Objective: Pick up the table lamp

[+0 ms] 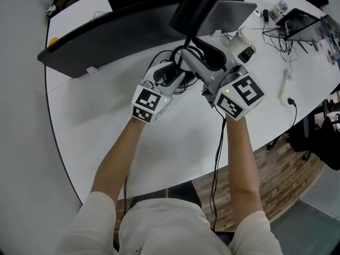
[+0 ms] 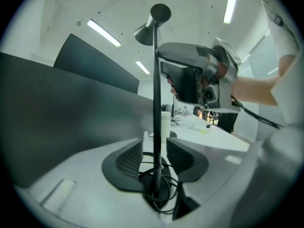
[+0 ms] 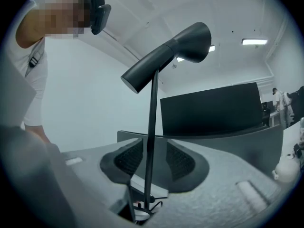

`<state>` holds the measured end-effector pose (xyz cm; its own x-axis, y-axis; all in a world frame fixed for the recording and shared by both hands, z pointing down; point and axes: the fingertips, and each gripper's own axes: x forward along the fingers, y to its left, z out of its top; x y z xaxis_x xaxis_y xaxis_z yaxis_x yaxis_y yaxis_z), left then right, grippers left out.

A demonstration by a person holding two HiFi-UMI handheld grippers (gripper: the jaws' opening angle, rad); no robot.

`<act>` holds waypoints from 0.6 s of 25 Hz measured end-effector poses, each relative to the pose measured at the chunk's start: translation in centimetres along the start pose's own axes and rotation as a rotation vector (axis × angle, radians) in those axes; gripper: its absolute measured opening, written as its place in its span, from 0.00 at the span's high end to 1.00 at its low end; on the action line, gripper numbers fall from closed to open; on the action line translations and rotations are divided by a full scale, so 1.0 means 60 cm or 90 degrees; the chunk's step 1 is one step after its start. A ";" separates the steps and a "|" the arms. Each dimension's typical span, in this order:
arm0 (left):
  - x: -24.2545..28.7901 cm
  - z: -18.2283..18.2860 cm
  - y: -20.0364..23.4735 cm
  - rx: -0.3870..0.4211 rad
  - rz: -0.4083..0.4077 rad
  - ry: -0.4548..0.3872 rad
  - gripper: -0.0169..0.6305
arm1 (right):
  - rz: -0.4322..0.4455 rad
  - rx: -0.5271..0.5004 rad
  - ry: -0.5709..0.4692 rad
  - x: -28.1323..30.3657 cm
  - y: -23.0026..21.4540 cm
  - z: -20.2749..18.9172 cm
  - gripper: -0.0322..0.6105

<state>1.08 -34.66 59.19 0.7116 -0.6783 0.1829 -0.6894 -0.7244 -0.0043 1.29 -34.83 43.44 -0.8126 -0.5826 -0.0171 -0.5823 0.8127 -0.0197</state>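
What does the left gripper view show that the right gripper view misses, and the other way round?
Left gripper view only: the right gripper, seen from outside beyond the lamp, and the forearm holding it. Right gripper view only: the lamp head in side profile and the person's headset. Both: the lamp's thin black stem standing free between open jaws.
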 end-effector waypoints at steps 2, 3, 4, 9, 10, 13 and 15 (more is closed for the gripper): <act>0.003 -0.005 0.000 0.004 0.000 -0.001 0.75 | 0.004 -0.009 -0.003 0.003 -0.002 0.005 0.71; 0.005 -0.007 0.001 0.006 0.001 -0.002 0.76 | 0.007 -0.010 -0.007 0.003 -0.003 0.008 0.71; 0.006 -0.009 0.001 0.008 0.003 -0.005 0.76 | 0.011 -0.008 -0.012 0.003 -0.004 0.011 0.71; 0.011 -0.014 -0.004 0.026 0.002 0.009 0.79 | 0.025 -0.003 -0.026 -0.001 -0.007 0.025 0.71; 0.012 -0.014 -0.004 0.027 0.002 0.011 0.80 | 0.028 -0.003 -0.028 -0.001 -0.006 0.029 0.71; 0.014 -0.015 -0.004 0.033 0.003 0.012 0.81 | 0.037 0.005 -0.037 -0.002 -0.006 0.037 0.71; 0.015 -0.018 -0.008 0.039 -0.003 0.015 0.83 | 0.042 0.009 -0.040 -0.002 -0.005 0.039 0.72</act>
<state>1.92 -34.80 60.41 0.7106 -0.6726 0.2064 -0.6763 -0.7339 -0.0631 1.60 -35.01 41.12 -0.8455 -0.5278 -0.0808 -0.5271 0.8492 -0.0312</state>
